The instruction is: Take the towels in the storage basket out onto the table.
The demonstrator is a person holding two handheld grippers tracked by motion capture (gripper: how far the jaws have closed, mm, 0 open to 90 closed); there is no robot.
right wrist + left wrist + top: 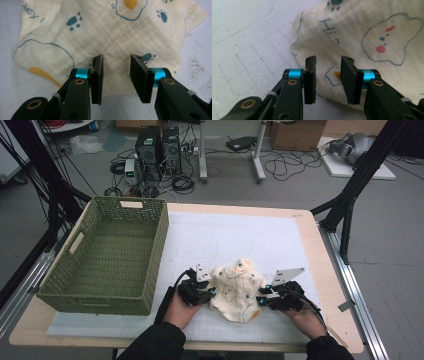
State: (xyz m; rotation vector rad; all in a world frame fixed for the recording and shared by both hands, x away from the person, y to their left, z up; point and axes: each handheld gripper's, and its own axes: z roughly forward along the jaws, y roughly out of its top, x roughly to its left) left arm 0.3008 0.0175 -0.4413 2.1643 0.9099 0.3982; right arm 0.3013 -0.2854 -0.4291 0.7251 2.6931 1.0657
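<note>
High view: cloth (pixel 236 290), cream with printed drawings, lies bunched on the white mat (pixel 240 237) near the table's front edge, right of the green basket (pixel 107 255). Left gripper (pixel 206 292) sits at the cloth's left edge, right gripper (pixel 262 298) at its right edge, each in a hand.

Left gripper view: jaws stand apart over the cloth's hem, pads (pixel 310 80) pressing nothing; the left gripper (pixel 327 80) is released.

Right gripper view: jaws parted above the cloth's (pixel 105 37) near edge, nothing clamped; the right gripper (pixel 116 78) is released.
</note>
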